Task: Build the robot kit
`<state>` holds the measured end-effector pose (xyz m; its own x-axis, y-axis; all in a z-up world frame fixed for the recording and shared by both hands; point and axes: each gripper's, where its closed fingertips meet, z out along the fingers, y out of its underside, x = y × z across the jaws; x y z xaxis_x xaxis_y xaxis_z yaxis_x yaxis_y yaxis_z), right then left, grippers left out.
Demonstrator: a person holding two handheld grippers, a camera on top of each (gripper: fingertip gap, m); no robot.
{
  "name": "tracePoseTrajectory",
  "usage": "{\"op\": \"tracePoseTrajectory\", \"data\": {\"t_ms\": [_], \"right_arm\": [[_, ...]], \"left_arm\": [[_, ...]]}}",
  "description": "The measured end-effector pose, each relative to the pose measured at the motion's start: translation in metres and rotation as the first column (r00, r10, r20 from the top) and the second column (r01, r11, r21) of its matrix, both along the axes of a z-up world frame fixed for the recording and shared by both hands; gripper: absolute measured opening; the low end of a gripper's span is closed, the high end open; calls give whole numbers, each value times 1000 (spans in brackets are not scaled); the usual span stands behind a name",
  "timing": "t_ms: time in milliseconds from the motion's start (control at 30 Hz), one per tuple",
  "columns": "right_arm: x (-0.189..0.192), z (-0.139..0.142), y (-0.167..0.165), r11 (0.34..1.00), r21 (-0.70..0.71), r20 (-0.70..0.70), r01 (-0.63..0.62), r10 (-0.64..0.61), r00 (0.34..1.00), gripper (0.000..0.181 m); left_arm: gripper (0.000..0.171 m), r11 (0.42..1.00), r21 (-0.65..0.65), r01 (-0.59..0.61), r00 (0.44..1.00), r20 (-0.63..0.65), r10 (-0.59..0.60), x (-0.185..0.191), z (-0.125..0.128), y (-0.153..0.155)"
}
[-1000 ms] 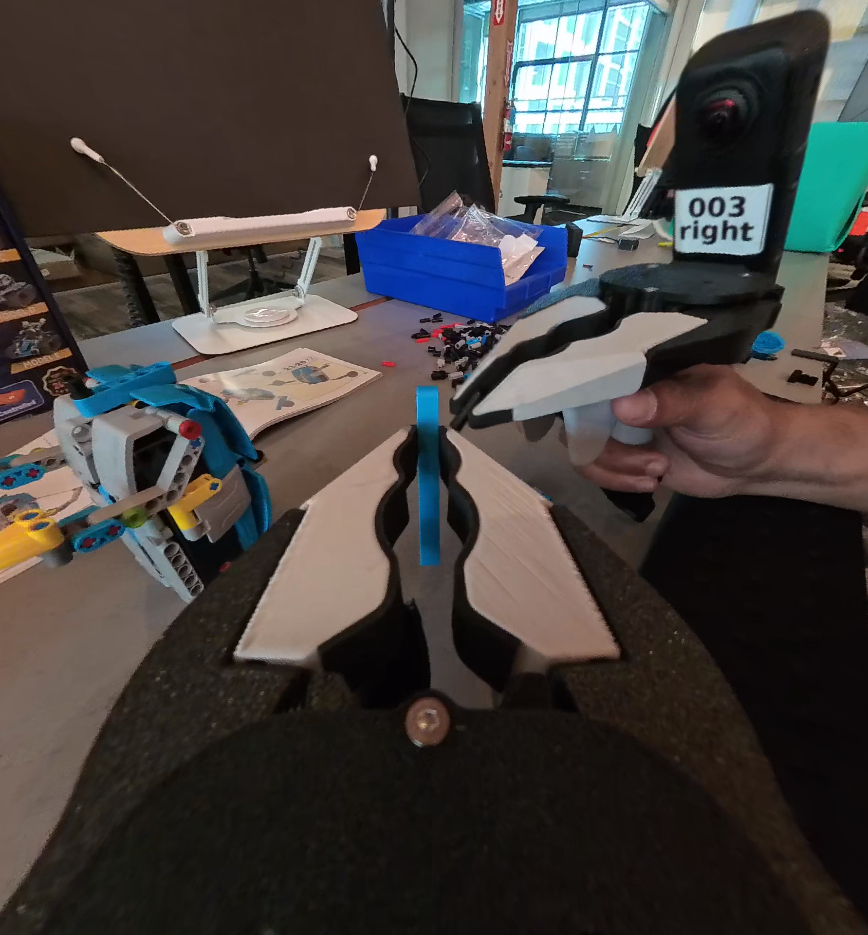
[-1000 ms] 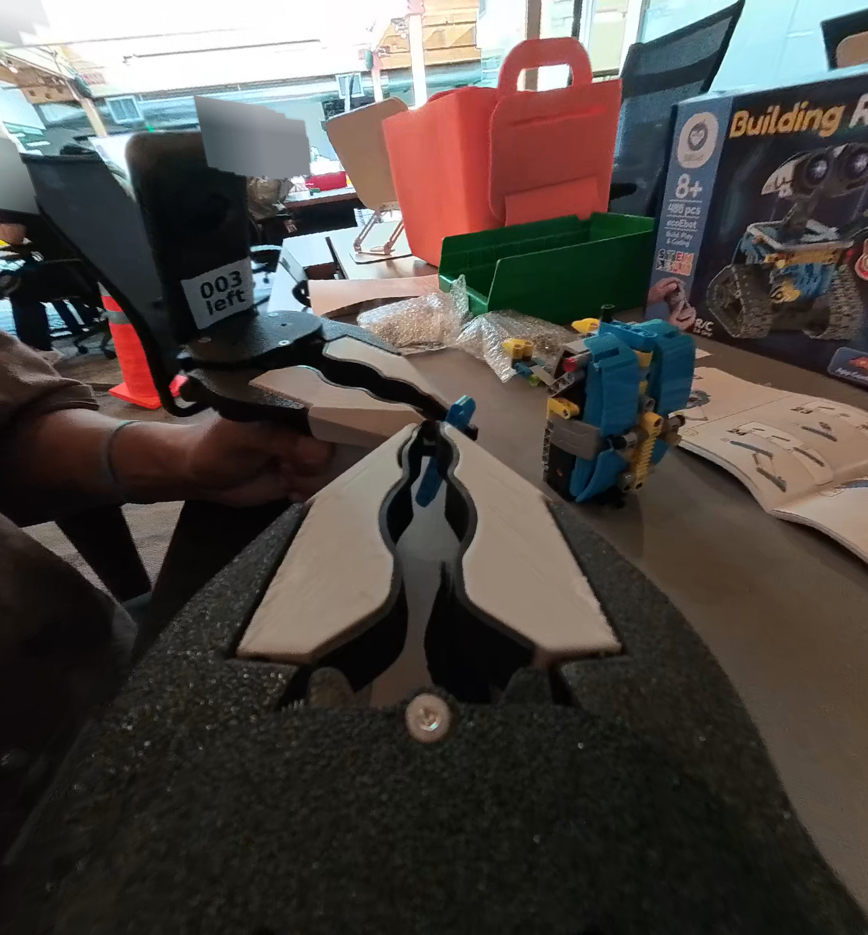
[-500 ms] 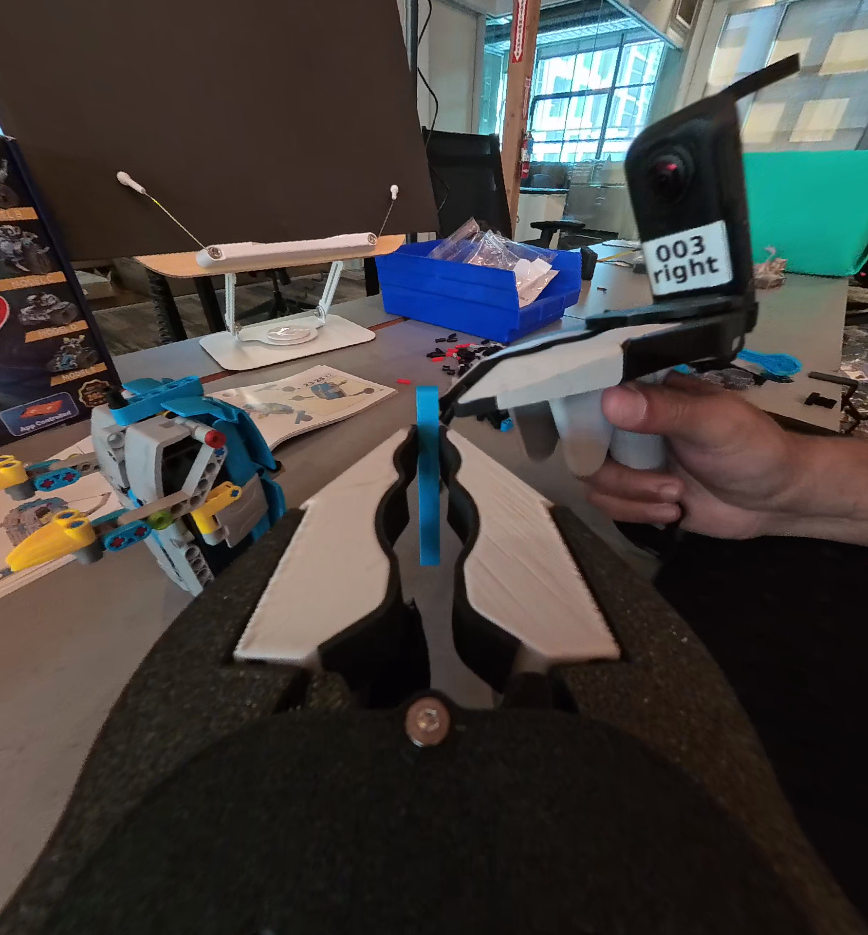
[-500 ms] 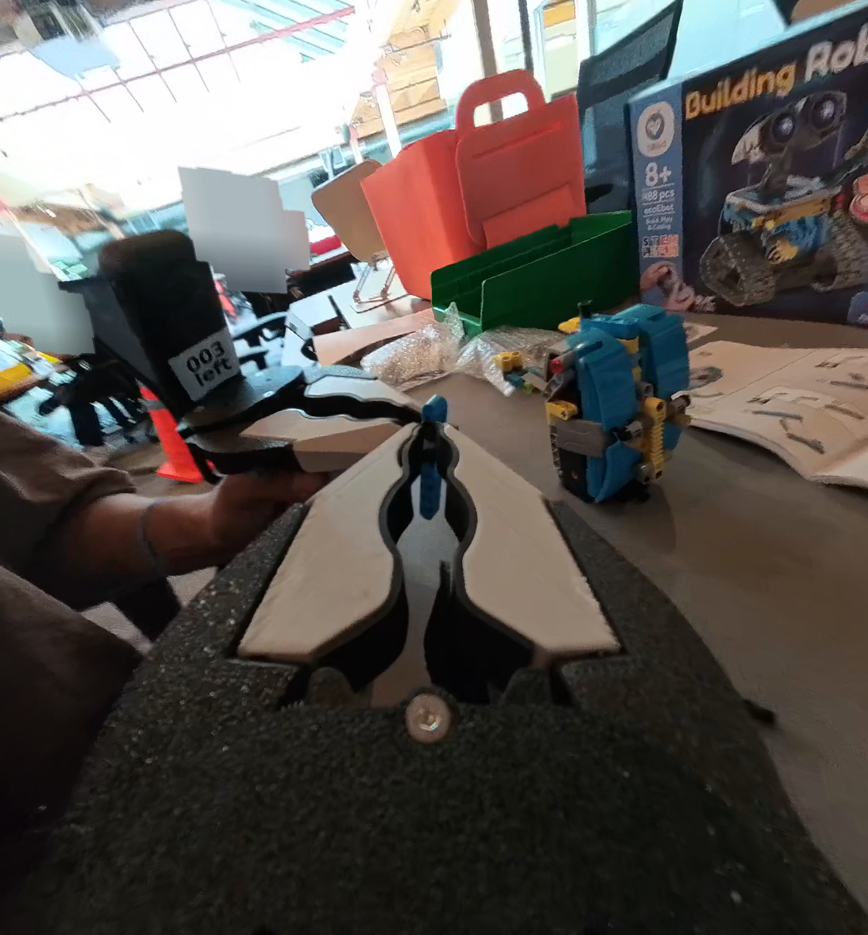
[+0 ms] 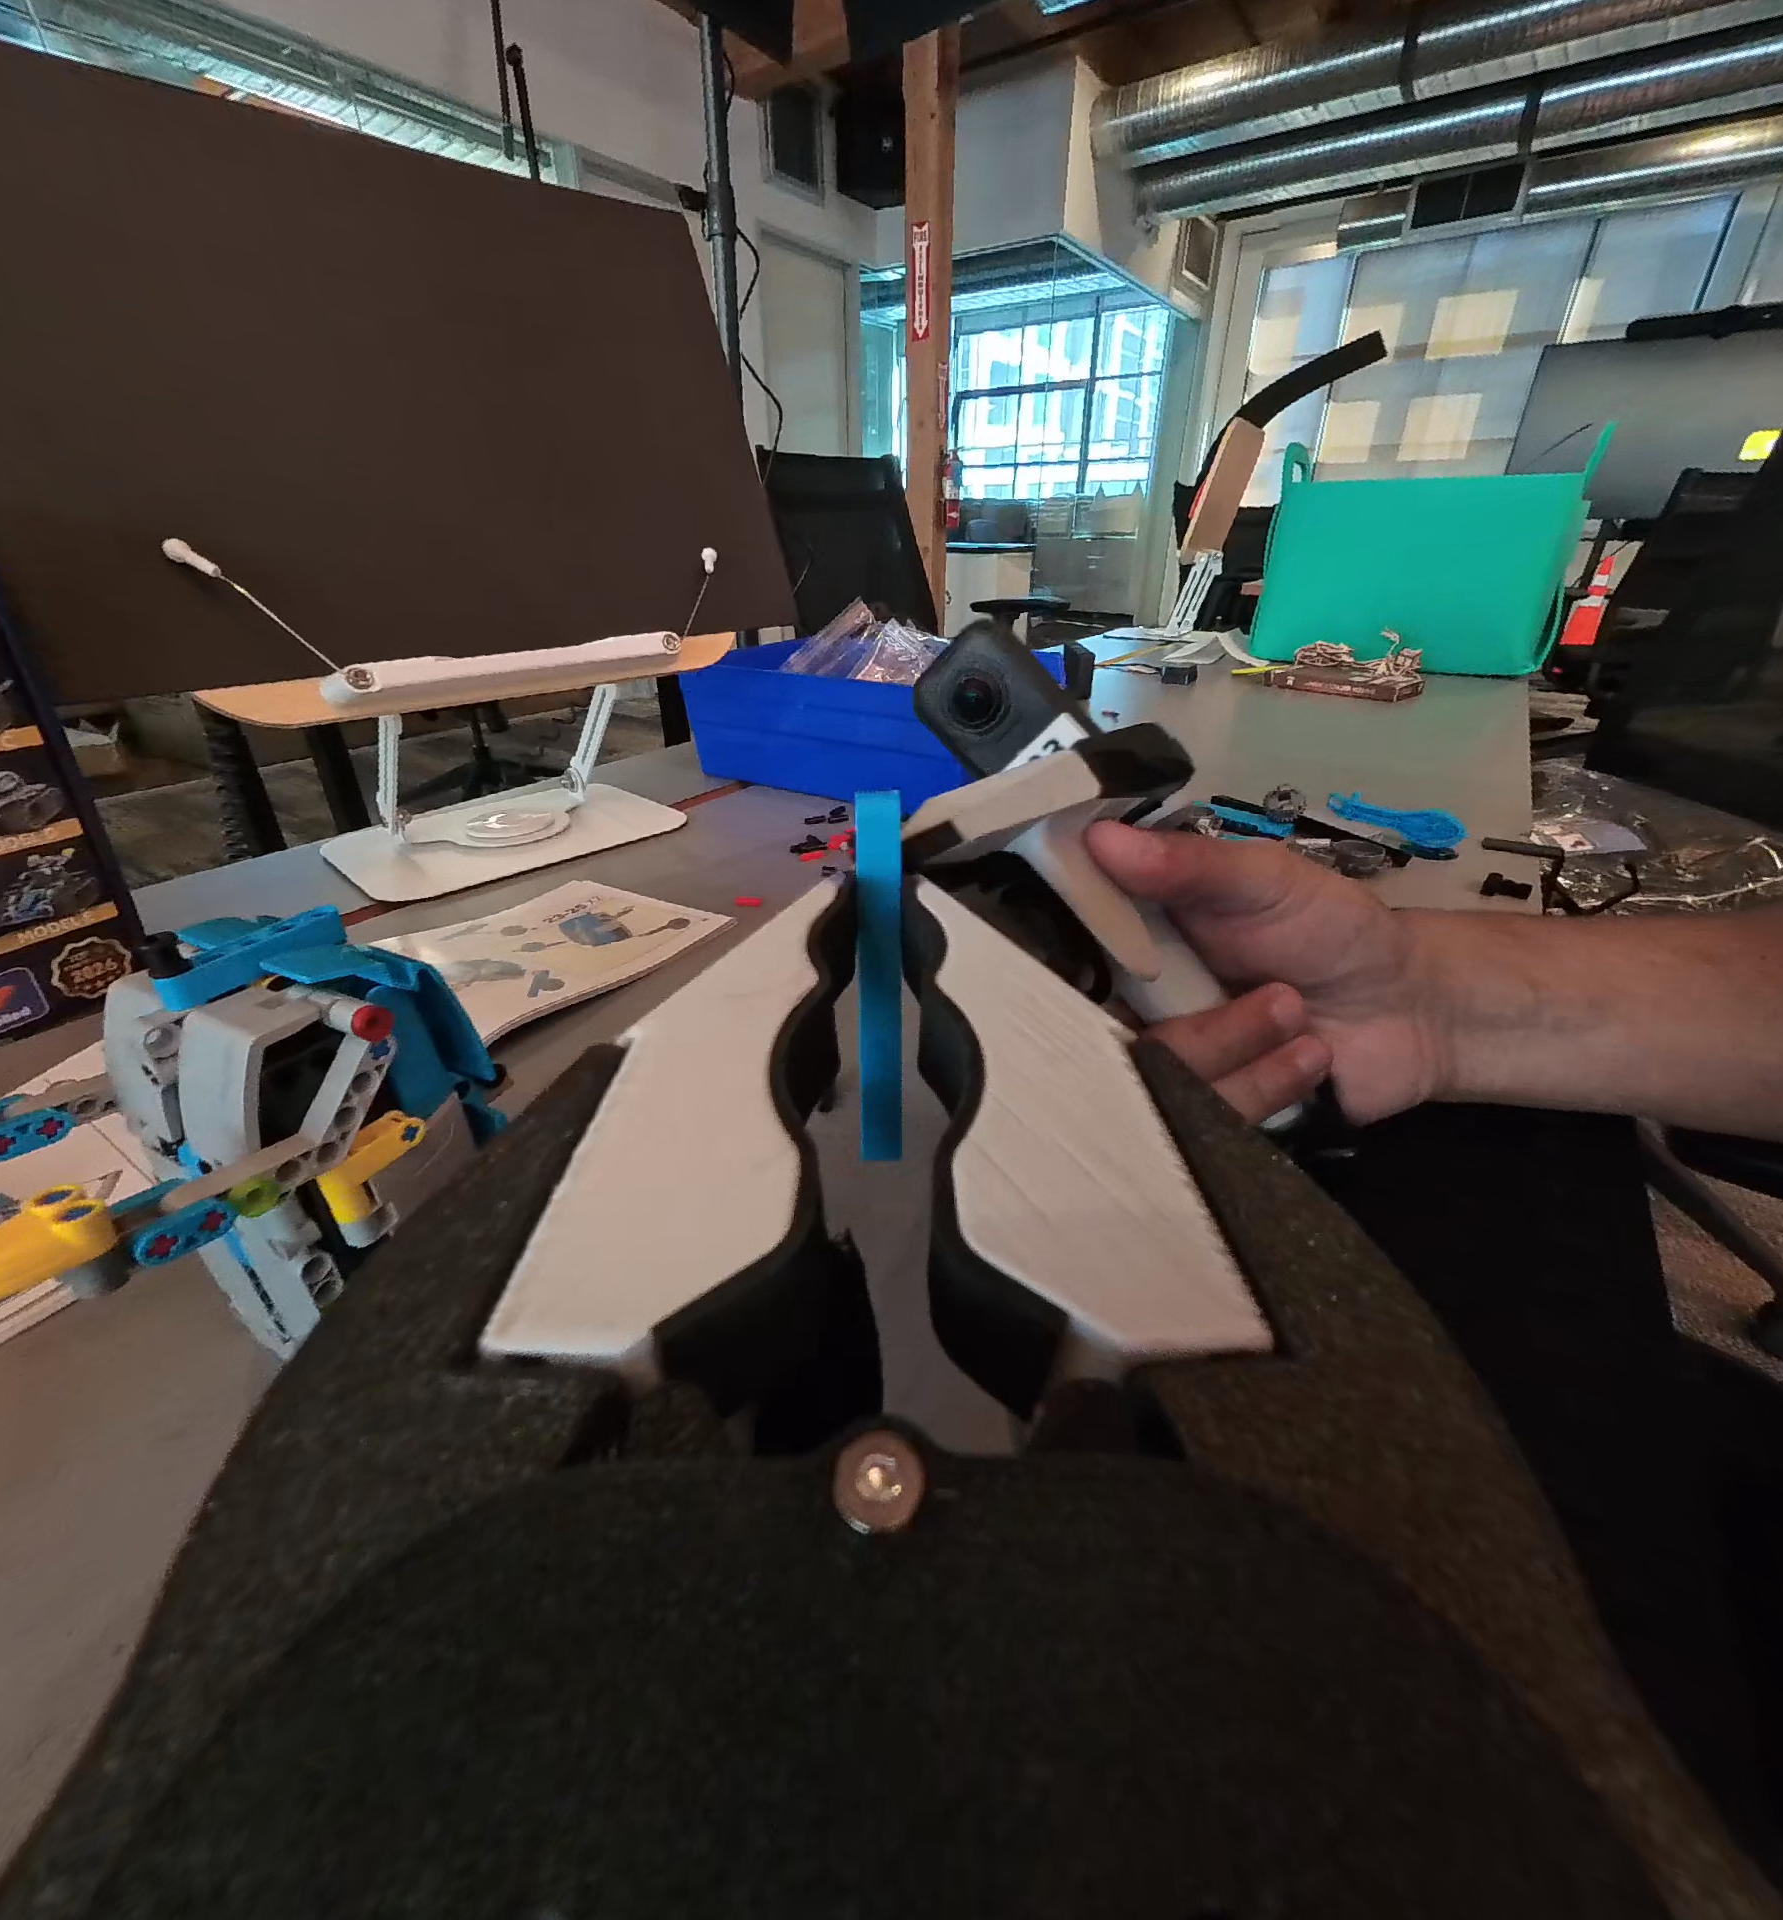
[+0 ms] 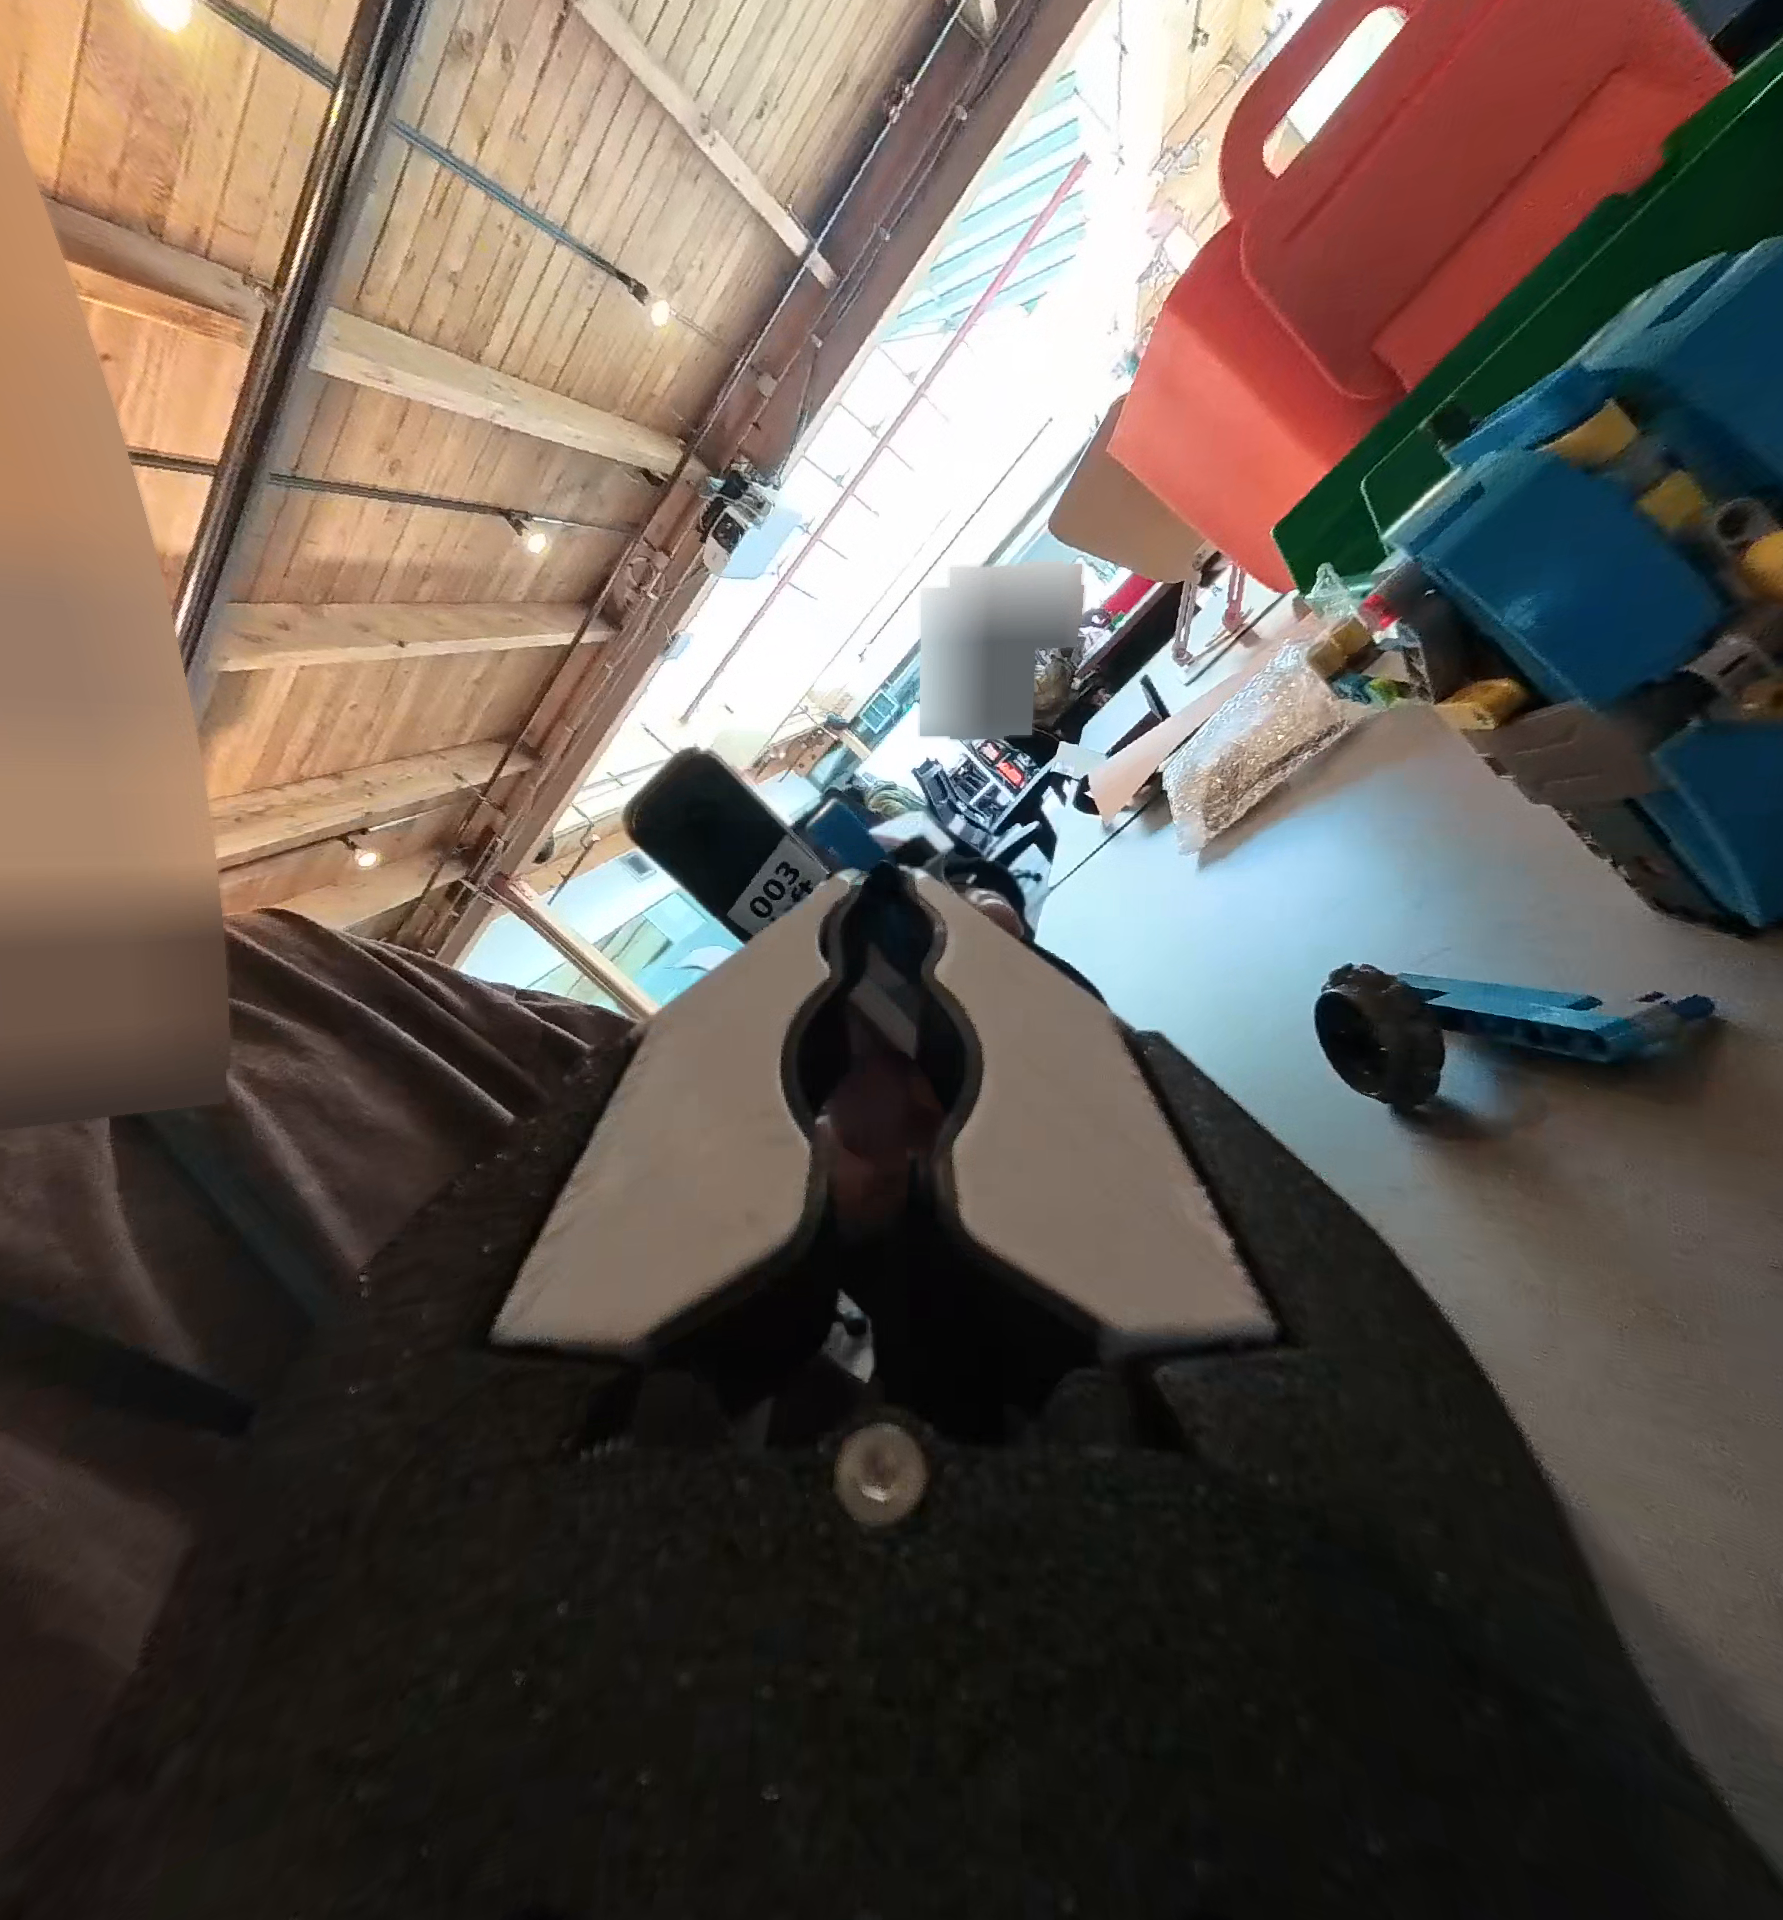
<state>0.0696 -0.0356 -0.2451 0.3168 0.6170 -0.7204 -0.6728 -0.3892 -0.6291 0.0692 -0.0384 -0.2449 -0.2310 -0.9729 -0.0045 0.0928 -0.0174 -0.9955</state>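
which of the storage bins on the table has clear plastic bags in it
The blue bin, straight ahead in the left wrist view, holds clear plastic bags. The green bin, behind the blue toy model in the right wrist view, shows none.

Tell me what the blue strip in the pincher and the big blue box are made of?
The blue strip in the left hand-held gripper looks like hard plastic: matte, evenly coloured, straight edges. The blue bin on the table also looks like moulded plastic, smooth with a slight sheen. Neither can be confirmed from looks alone.

Both grippers: white fingers (image 5: 695, 1091) w/ black edges, black foam body, silver screw (image 5: 878, 1488); brown sleeve (image 6: 367, 1039).
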Motion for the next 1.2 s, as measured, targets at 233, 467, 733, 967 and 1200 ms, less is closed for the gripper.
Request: {"op": "tracePoseTrajectory", "data": {"t_ms": [233,467,733,967,1200], "right_arm": [[-3,1,-1,1000,-2,-31,-31,31,999,3],[-1,-2,1,1000,-11,9,-5,5,1000,2],[4,14,0,858,408,585,312,-508,632,4],[-1,9,7,777,544,708,316,-627,324,4],[1,9,8,749,596,729,289,-656,196,4]], "left_arm": [[7,999,35,-4,1000,1,4,0,0,-3],[7,999,37,-16,1000,-23,17,2,-5,-1],[7,983,-180,18,997,-74,-32,6,-9,11],[7,961,-268,73,994,-63,-94,7,-8,8],[7,951,-296,89,992,-65,-113,8,-8,8]]}}
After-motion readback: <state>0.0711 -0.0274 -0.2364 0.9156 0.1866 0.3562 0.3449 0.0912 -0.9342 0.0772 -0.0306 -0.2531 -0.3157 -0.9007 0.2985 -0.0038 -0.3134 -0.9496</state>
